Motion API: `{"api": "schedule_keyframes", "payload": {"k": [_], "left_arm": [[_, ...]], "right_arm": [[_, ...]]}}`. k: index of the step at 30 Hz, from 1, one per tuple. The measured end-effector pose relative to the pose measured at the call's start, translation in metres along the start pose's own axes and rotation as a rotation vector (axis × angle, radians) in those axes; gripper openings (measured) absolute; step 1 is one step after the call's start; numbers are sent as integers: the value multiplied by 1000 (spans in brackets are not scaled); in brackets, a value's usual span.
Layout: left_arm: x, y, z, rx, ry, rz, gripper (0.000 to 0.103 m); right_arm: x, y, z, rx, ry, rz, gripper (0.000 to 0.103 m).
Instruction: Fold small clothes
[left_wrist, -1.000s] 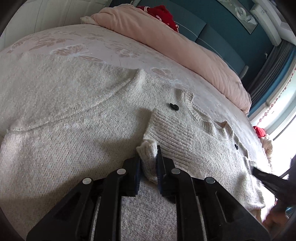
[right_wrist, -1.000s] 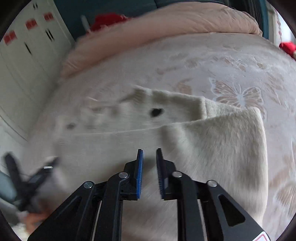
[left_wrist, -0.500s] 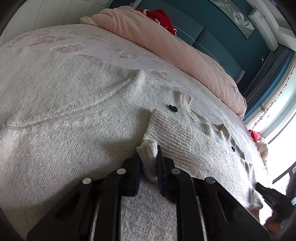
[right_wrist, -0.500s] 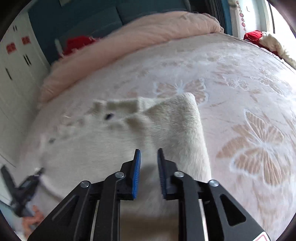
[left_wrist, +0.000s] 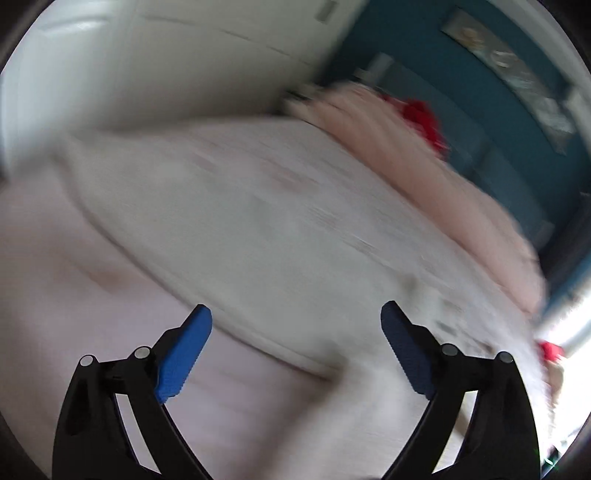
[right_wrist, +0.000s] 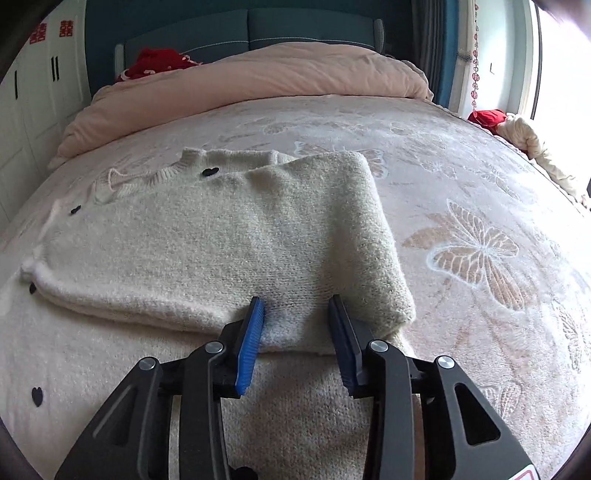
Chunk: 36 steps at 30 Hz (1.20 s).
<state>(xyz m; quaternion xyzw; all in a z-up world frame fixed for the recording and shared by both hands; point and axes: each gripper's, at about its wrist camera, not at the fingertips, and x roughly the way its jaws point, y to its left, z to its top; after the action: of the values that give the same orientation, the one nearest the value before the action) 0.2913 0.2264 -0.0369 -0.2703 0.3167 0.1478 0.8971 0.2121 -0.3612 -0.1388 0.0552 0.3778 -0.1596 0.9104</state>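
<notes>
A cream knit sweater (right_wrist: 221, 240) with small black heart buttons lies folded on the bed in the right wrist view. My right gripper (right_wrist: 297, 302) hovers at its near folded edge. Its jaws are opening and straddle the knit without pressing on it. The left wrist view is heavily blurred. There the sweater (left_wrist: 277, 240) is a pale smear, and my left gripper (left_wrist: 295, 317) is opening, spread wide above it with nothing between its blue pads.
The bedspread (right_wrist: 476, 247) is pale with butterfly patterns. A pink duvet (right_wrist: 258, 77) is bunched along the headboard with a red garment (right_wrist: 155, 62) on it. White wardrobe doors (right_wrist: 33, 92) stand at the left. More clothes (right_wrist: 517, 129) are heaped at the bed's right edge.
My left gripper let go of the sweater's cuff, spread wide and swung away fast, blurring its view. My right gripper's jaws parted while it moved to the folded sweater's near edge.
</notes>
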Motion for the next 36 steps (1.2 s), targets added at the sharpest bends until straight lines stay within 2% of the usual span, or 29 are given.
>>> {"api": "schedule_keyframes", "payload": {"k": [1,3,4,6,8,10,11,12,13,14,16,18,21,24,25,27,28,30,31,33,36], "left_arm": [[1,33,22,-15,-7,86,90],[6,84,52,-79,7,188,90],[11,117,70,-150,22,227,90],[21,157,90,-245,49,267,90],[36,186,102,-333,74,261,89],[47,190,107,-333,71,263,87],[51,184,111,-288,65,265,65],[59,176,114,-236,92,244,27],[65,170,117,-216,123,242,13],[67,164,121,-205,132,239,11],[51,138,132,-162,53,205,10],[33,98,142,-90,-2,137,10],[-8,7,143,61,-65,-13,10],[-46,-99,114,214,-89,-202,10],[-57,-144,94,279,-75,-280,10],[-63,-198,60,347,-34,-363,11],[-62,-232,32,392,14,-407,11],[-49,-279,-24,445,91,-421,19],[-39,-293,-47,462,130,-413,23],[-18,-304,-94,475,211,-374,44],[4,-285,-148,396,315,-350,46]], "right_arm": [[1,0,-2,-1,-2,-3,35],[3,5,0,-16,-5,-21,35],[2,8,-2,-22,-7,-29,35],[5,14,-5,-39,-8,-50,36],[5,17,-5,-51,-11,-67,36],[6,19,-5,-61,-11,-83,37],[6,20,-5,-67,-11,-90,37],[7,20,-5,-72,-11,-97,38],[7,22,-5,-77,-12,-106,38],[7,23,-5,-82,-13,-113,39],[8,23,-6,-86,-16,-119,39],[9,23,-6,-84,-17,-117,39],[9,22,-7,-74,-22,-109,39],[9,20,-6,-65,-24,-99,39],[8,20,-6,-63,-25,-96,39],[8,17,-6,-55,-26,-86,39],[8,16,-5,-49,-26,-79,39],[8,14,-5,-41,-27,-69,39],[9,12,-5,-35,-27,-61,39],[8,11,-5,-23,-28,-46,39],[8,6,-5,1,-32,-16,39]]}}
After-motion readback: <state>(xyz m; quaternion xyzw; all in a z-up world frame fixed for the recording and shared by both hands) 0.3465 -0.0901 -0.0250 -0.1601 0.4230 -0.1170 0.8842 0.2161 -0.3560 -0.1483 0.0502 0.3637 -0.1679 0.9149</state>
